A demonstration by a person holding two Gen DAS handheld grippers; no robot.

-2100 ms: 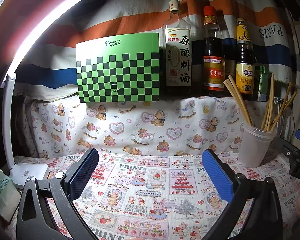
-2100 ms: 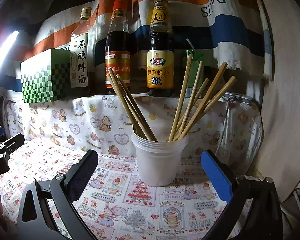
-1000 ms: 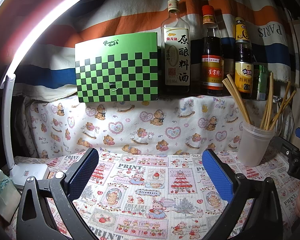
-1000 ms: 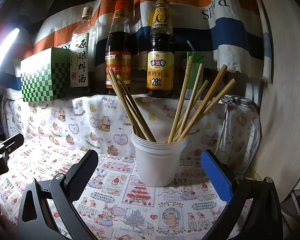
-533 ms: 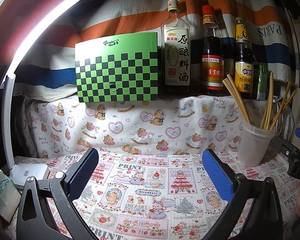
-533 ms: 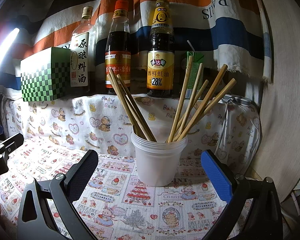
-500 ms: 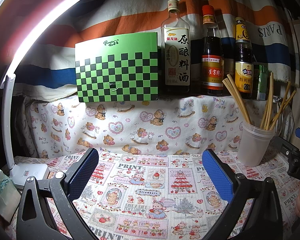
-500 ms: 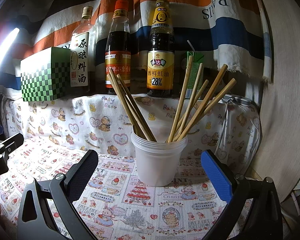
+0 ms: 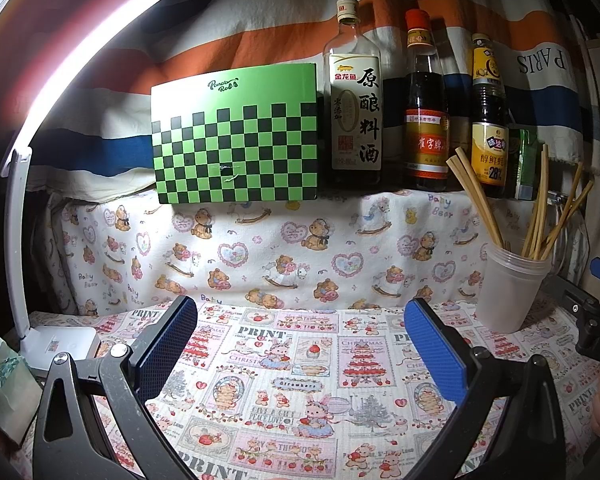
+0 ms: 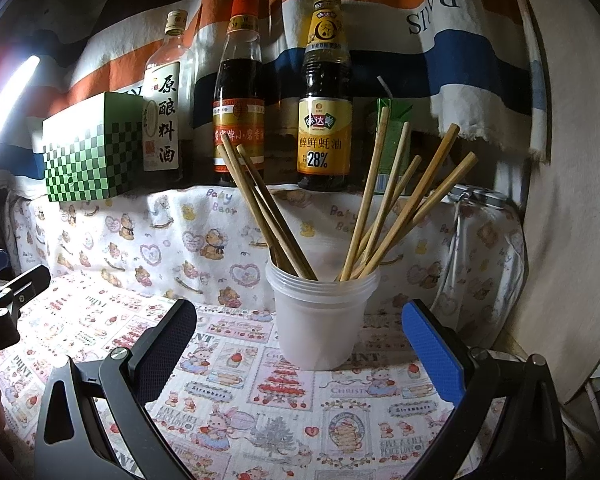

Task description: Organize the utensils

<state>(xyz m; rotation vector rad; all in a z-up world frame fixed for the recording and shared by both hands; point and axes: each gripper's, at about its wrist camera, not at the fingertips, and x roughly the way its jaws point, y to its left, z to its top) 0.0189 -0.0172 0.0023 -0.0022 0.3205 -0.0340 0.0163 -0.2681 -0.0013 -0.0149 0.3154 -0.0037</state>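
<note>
Underneath, printed tablecloth [image 9: 300,360]; striped backdrop [image 9: 260,40].

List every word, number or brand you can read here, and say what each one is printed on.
"原酿料酒", brand "金龙鱼": clear bottle.
"醇鲜蚝油 28%": yellow-label bottle.
Red-capped bottle: label only partly legible.
"Panda Rob": green checkered box, small.
"PARIS": striped cloth, mirrored.
"Baby Bear": bear-print cloth.
"PRINT", "Strawberry": tablecloth.

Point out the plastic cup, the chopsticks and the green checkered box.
plastic cup [image 10: 320,320], right wrist view, front wall.
chopsticks [image 10: 416,200], right wrist view, one stick's shaft.
green checkered box [image 9: 236,148], left wrist view, front face.
</note>
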